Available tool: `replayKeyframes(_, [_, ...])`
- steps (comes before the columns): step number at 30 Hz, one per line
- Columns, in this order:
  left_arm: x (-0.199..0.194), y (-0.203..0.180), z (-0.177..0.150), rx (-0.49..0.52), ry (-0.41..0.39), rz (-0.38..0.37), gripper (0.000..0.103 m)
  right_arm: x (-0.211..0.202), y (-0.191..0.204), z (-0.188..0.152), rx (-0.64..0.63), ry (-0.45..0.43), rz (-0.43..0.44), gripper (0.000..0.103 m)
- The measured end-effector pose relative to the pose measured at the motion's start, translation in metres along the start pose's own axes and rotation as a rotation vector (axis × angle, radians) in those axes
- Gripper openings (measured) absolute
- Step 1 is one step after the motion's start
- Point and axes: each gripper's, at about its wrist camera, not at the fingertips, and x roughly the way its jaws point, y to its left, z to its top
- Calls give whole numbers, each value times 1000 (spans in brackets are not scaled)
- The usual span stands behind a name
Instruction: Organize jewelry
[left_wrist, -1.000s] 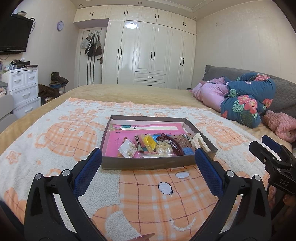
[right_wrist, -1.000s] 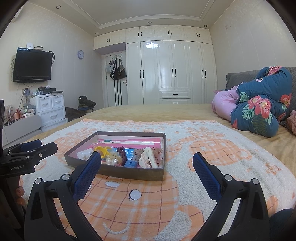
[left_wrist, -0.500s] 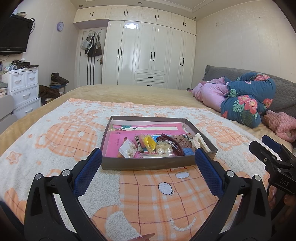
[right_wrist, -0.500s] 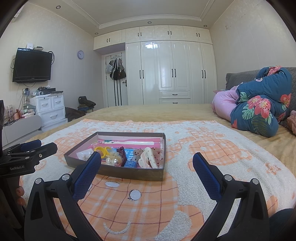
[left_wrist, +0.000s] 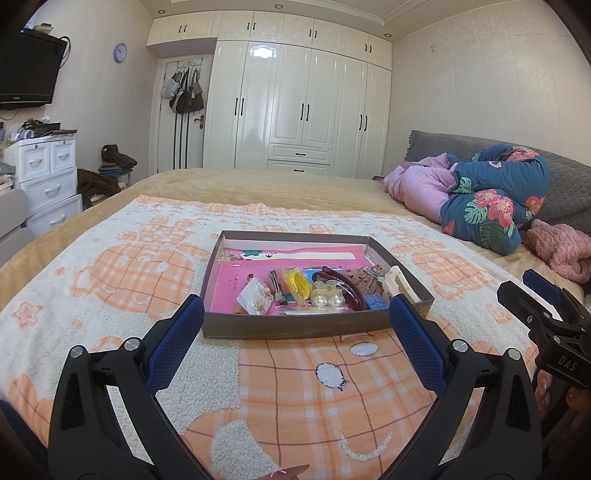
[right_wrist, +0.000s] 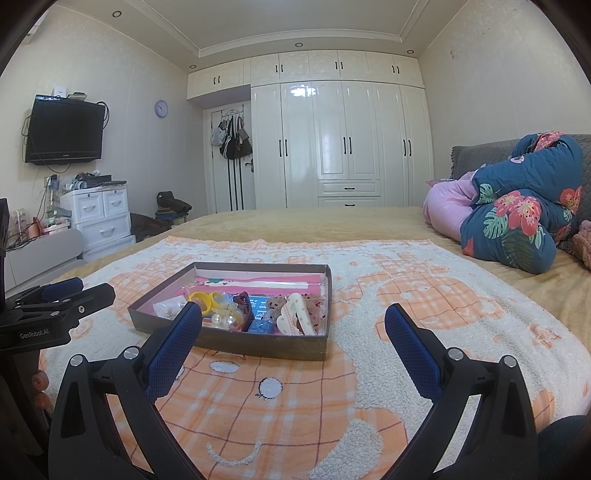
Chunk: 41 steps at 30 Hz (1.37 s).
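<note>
On the orange-and-white blanket (left_wrist: 110, 280) in the middle of the bed (left_wrist: 258, 188) sits a shallow brown tray (left_wrist: 295, 326) with a pink lining, and the jewelry lies heaped in its near half. From the left wrist the heap reads clearly: a yellow ring (left_wrist: 298, 282), two pearls (left_wrist: 327, 301), a dark red clip (left_wrist: 341, 286), a small clear bag (left_wrist: 255, 297), a blue piece (left_wrist: 375, 302) and a cream claw clip (left_wrist: 399, 282) against the right wall. The right wrist sees the tray (right_wrist: 258, 345) from its other corner; there the cream clip (right_wrist: 295, 314) sits nearest the lens, the yellow ring (right_wrist: 203, 298) and pearls (right_wrist: 225, 319) lie behind the finger, and the small bag is partly hidden.

The left tool (left_wrist: 295, 332) hangs just short of the tray, its blue pads spread wide to either side of the near wall, empty. The right tool (right_wrist: 293, 334) is also wide apart and empty, aimed at the blanket beside the tray's right end. Each view catches the other tool at its edge.

Only the right wrist shows the wall TV (right_wrist: 64, 133) whole. Both show the white wardrobe (left_wrist: 303, 103) and the floral quilt (left_wrist: 495, 199).
</note>
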Motion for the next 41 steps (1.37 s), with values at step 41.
replayKeyframes(41, [73, 107, 14, -242, 178, 303, 92, 94, -101, 11, 218, 249, -266, 97])
